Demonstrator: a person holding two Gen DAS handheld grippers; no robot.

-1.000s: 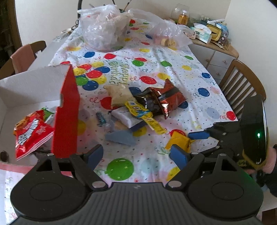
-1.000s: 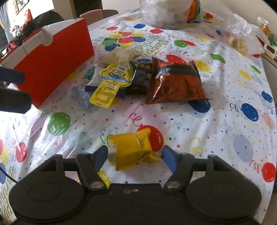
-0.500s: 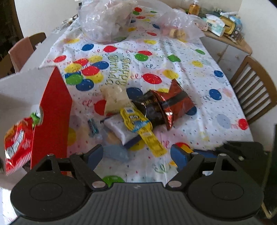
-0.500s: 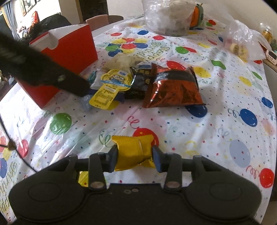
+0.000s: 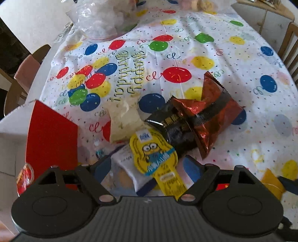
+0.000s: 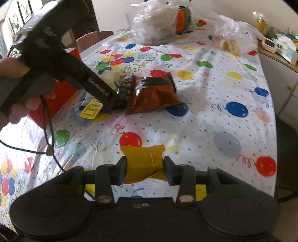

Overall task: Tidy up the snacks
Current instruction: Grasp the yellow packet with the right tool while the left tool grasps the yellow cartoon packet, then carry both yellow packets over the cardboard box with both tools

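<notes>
My right gripper is shut on a small yellow snack packet, held just above the balloon tablecloth. My left gripper stands open over a pile of snacks, its blue pads on either side of a yellow cartoon-character packet that lies on a white wrapped snack. Beyond them lie a black packet, a shiny red-brown chip bag and a pale cream packet. In the right wrist view the left gripper's black body, held by a hand, reaches down onto that pile.
A red-sided cardboard box stands left of the pile with a red snack bag inside. Clear plastic bags sit at the table's far end. Wooden chairs flank the table, and a cluttered side cabinet stands far right.
My left gripper swung from the box's side over to the snack pile and tilted down onto it. My right gripper closed on the yellow packet and lifted it slightly.
</notes>
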